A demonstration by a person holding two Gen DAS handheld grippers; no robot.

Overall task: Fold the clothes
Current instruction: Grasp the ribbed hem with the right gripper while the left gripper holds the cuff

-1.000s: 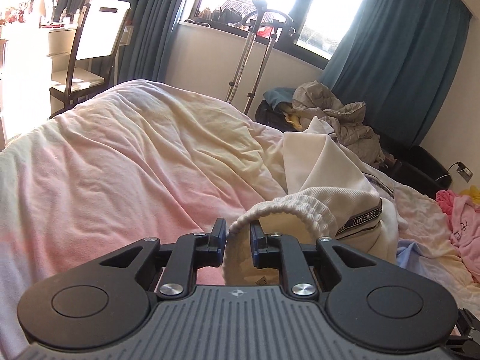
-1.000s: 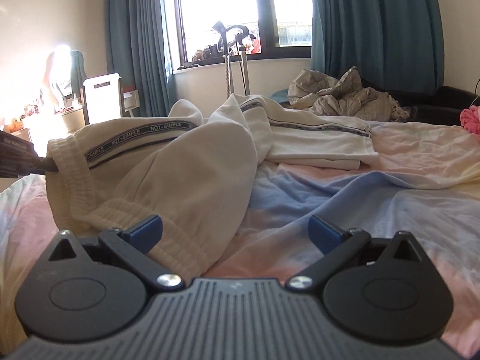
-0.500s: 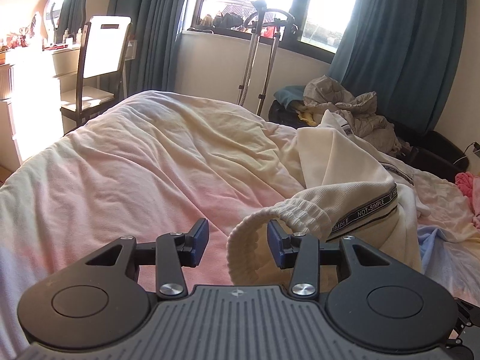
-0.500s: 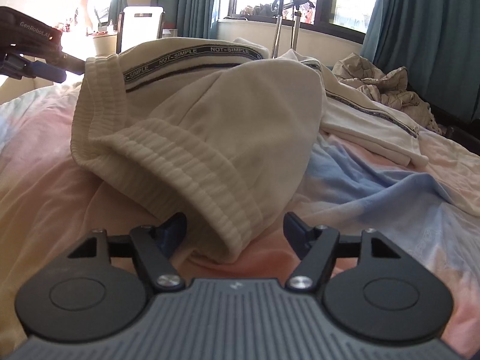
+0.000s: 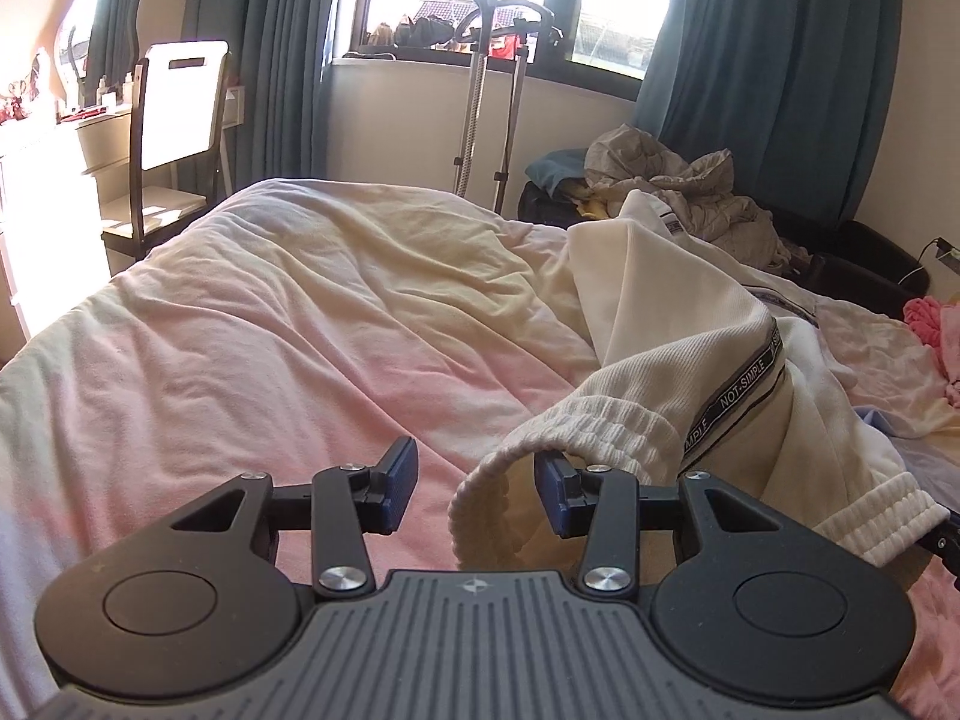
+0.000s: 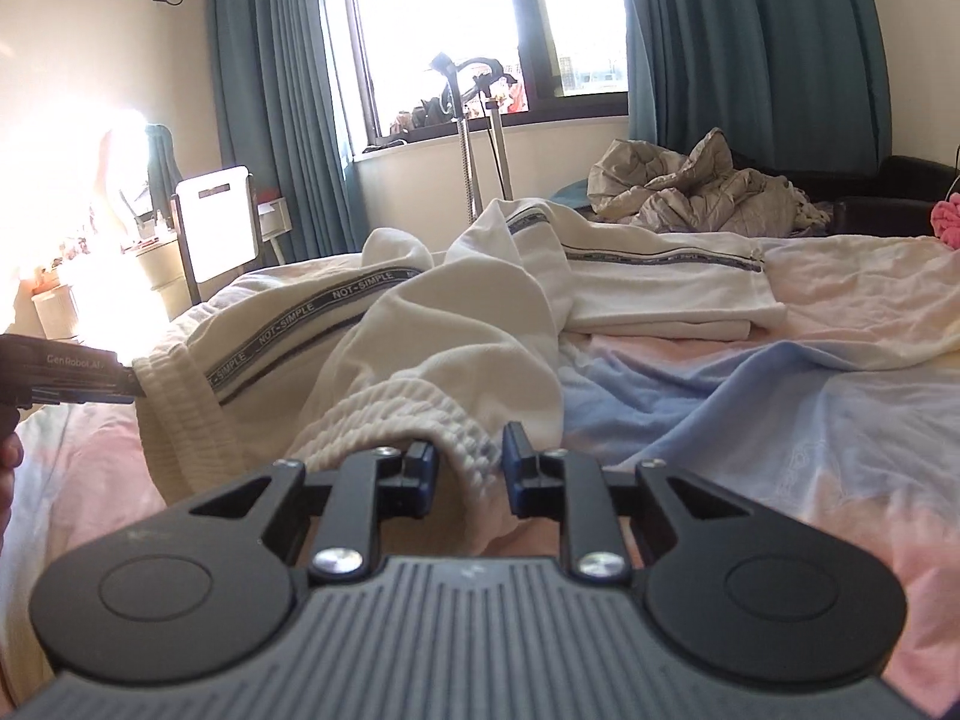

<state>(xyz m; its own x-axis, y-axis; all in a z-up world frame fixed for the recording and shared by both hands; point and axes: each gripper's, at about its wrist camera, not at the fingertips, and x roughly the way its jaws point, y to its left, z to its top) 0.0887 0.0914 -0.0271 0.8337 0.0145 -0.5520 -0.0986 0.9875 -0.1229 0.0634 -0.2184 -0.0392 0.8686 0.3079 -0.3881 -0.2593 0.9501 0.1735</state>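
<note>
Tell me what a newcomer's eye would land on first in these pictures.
First, the cream trousers with "NOT-SIMPLE" tape down the leg, heaped in the middle of the pink and blue bedspread. Its ribbed waistband lies between the fingers of the right gripper, while the left gripper stands open at the band's other end. Behind, a bright window glares between teal curtains.

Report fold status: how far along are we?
Early. Done: nothing folded; the cream ribbed-waist trousers with a NOT-SIMPLE stripe lie bunched on the pink and cream bedcover. In hand: the right gripper has its jaws pinching the ribbed band; the left gripper has its jaws open around another stretch, not clamped. Left: flatten and fold; the crumpled pink garment also waits.
</note>
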